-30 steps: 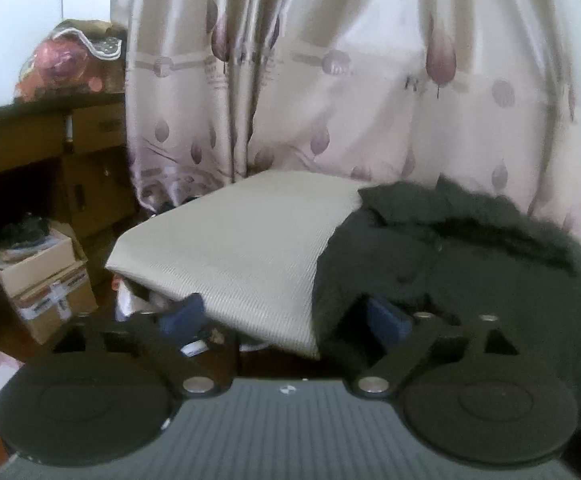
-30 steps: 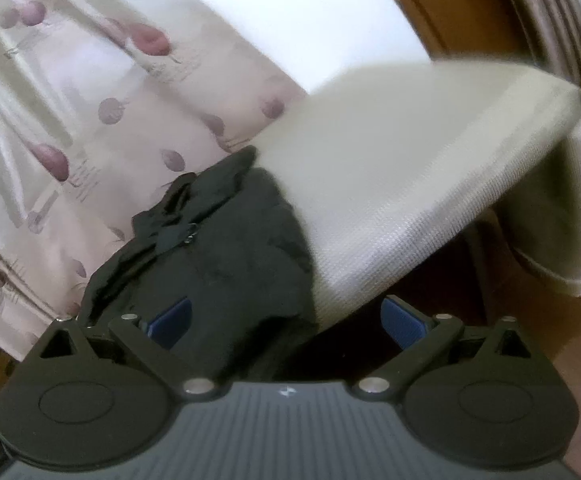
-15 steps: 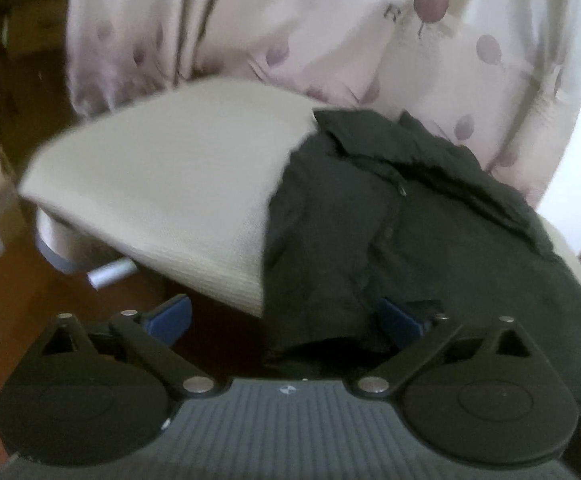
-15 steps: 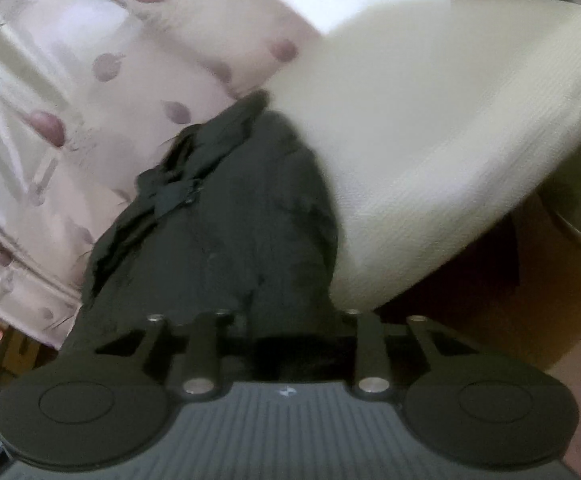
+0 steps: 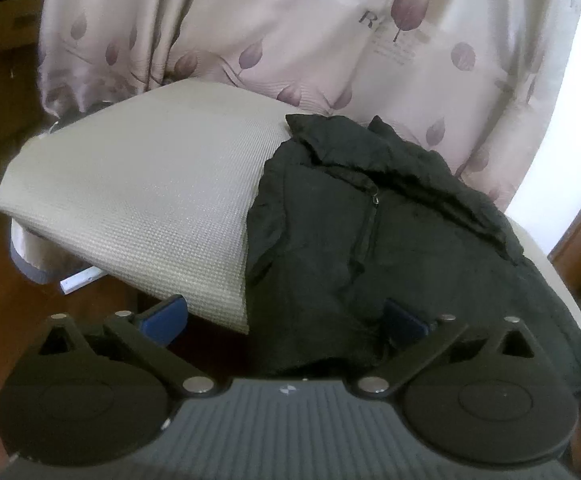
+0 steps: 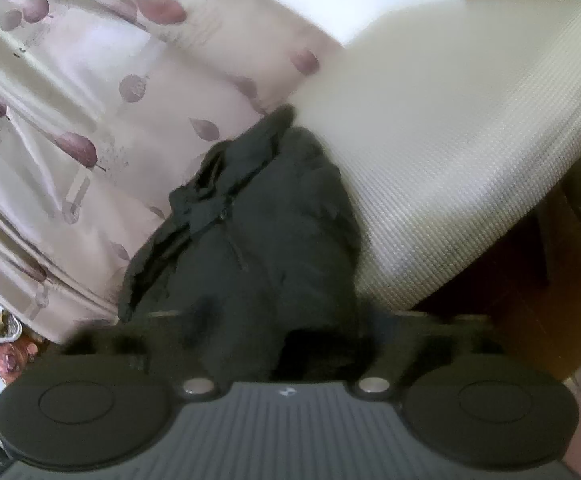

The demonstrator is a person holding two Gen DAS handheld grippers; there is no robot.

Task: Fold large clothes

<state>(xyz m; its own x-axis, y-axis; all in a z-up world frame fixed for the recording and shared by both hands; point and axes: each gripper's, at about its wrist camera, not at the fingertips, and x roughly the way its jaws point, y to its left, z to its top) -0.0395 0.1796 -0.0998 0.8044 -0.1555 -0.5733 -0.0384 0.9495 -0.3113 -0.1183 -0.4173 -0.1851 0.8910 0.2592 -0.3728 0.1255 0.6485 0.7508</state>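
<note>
- The left gripper (image 5: 286,322) stands wide open, its blue pads (image 5: 164,318) far apart, low at 6 o'clock in its own view. One pad sits off the near edge of the mat, the other against the hem of the black jacket (image 5: 390,248); it holds nothing that I can see.
- The pale ribbed mat (image 5: 142,192) covers a raised surface, bare from 9 to 11 o'clock. The jacket lies on its other half, from about 12 round to 4 o'clock, the hem drooping over the near edge.
- The jacket looks zipped, collar and a bunched hood toward the leaf-print curtain (image 5: 290,40) at 12 o'clock. The cloth is thick, rumpled and uneven, not spread flat.
- The right gripper (image 6: 286,344) is blurred in its view, the linkage arms drawn in toward the middle with the jacket's dark hem (image 6: 274,280) bunched between them at 6 o'clock. It looks closed on that hem, though I cannot see the fingertips.
- To my eye this is the start: taking hold of the hem corners before any fold. Next, I would say, the left gripper needs to close on the hem beside it, so both can lift and spread the jacket onto the bare mat.
</note>
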